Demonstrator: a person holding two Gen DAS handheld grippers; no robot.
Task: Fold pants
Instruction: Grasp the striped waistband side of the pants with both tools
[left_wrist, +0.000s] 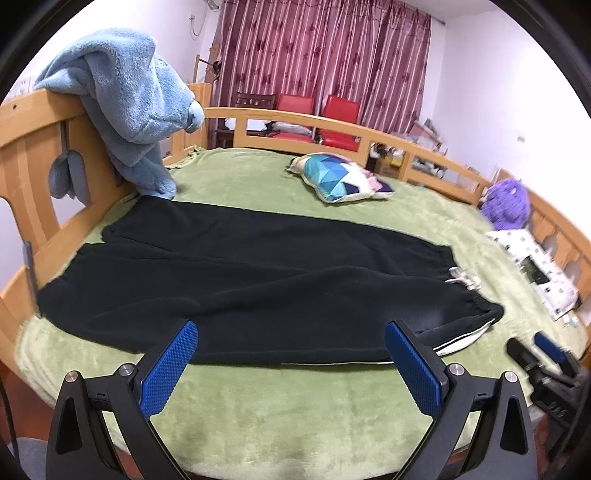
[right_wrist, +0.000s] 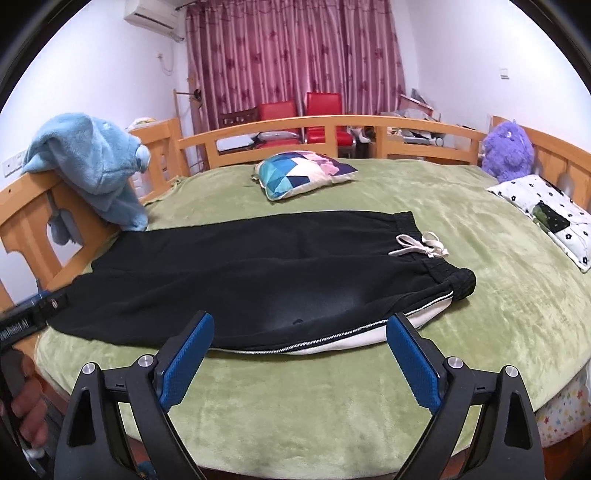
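Note:
Black pants (left_wrist: 236, 280) (right_wrist: 266, 273) lie flat on the green blanket (left_wrist: 288, 406) (right_wrist: 295, 398), legs to the left, waistband with a white drawstring (right_wrist: 421, 245) (left_wrist: 463, 278) to the right. A white side stripe (right_wrist: 332, 339) runs along the near edge. My left gripper (left_wrist: 291, 332) is open just short of the pants' near edge, with nothing between its blue pads. My right gripper (right_wrist: 301, 326) is open over the near edge by the stripe, touching nothing. The right gripper (left_wrist: 546, 354) also shows at the right of the left wrist view.
A wooden bed rail (right_wrist: 332, 123) rings the bed. A blue plush blanket (left_wrist: 125, 103) hangs over the left rail. A patterned cushion (right_wrist: 303, 173), a purple plush toy (right_wrist: 508, 149) and a flowered pillow (right_wrist: 546, 214) lie beyond. A hand (right_wrist: 29, 398) grips the left tool.

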